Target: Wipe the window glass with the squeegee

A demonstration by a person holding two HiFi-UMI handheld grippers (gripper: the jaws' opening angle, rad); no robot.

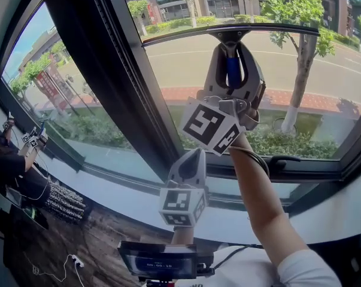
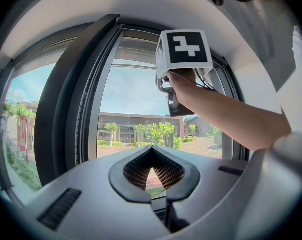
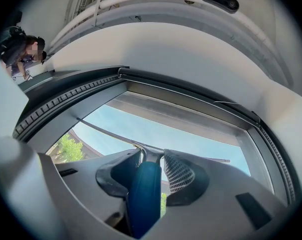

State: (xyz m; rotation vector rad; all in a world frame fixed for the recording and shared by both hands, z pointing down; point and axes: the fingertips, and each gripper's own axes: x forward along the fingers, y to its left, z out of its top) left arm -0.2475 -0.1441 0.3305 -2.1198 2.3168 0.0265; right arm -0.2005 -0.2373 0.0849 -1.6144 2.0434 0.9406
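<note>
Here, the right gripper is raised on an outstretched arm against the window glass, its jaws clamped on the blue handle of the squeegee. The long thin blade lies roughly level across the pane near the upper edge of the head view. In the right gripper view the handle fills the space between the jaws and the blade runs across sky, below the top of the window frame. The left gripper is held lower, just beside the right forearm and above the pale sill; its own view shows the jaws pressed together at the tips with nothing between them. A dark upright frame member separates this pane from the neighbouring one. Beyond the glass lie a street, trees and a building. A second person is at the far left.
</note>
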